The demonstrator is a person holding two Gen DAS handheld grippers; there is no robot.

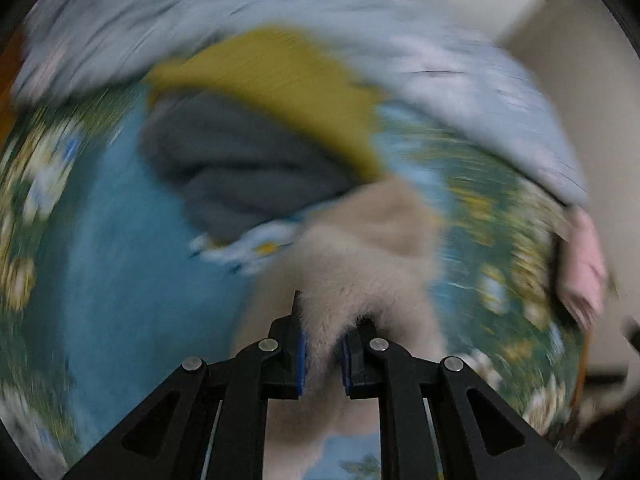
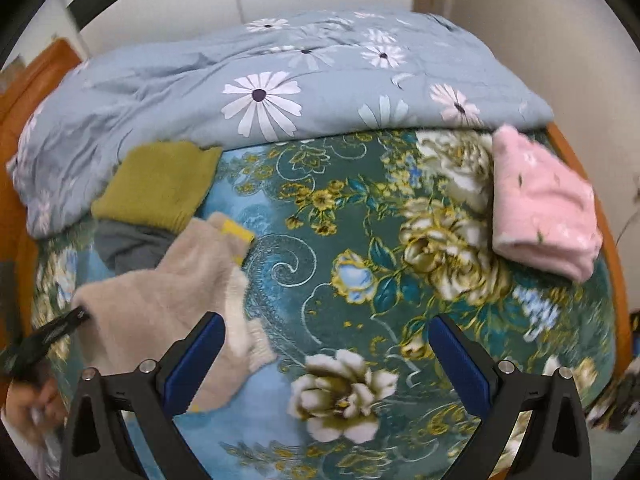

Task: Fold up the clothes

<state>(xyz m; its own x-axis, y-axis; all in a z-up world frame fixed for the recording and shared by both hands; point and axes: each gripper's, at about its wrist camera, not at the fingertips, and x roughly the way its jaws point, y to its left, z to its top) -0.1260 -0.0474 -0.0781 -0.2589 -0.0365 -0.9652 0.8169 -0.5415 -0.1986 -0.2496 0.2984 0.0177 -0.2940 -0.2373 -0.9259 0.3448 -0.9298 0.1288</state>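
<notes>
A fluffy beige garment (image 2: 176, 292) lies on the floral bedspread (image 2: 360, 240) at the left. My left gripper (image 1: 324, 344) is shut on a fold of this beige garment (image 1: 360, 248); its view is blurred by motion. My left gripper also shows at the left edge of the right wrist view (image 2: 60, 328), at the garment's left end. My right gripper (image 2: 326, 344) is open and empty, hovering above the bedspread just right of the garment's lower edge.
A mustard garment (image 2: 156, 184) and a grey garment (image 2: 128, 244) lie behind the beige one. A folded pink garment (image 2: 544, 208) sits at the right. A blue daisy quilt (image 2: 280, 80) is bunched at the back. The orange bed frame (image 2: 608, 240) borders the right.
</notes>
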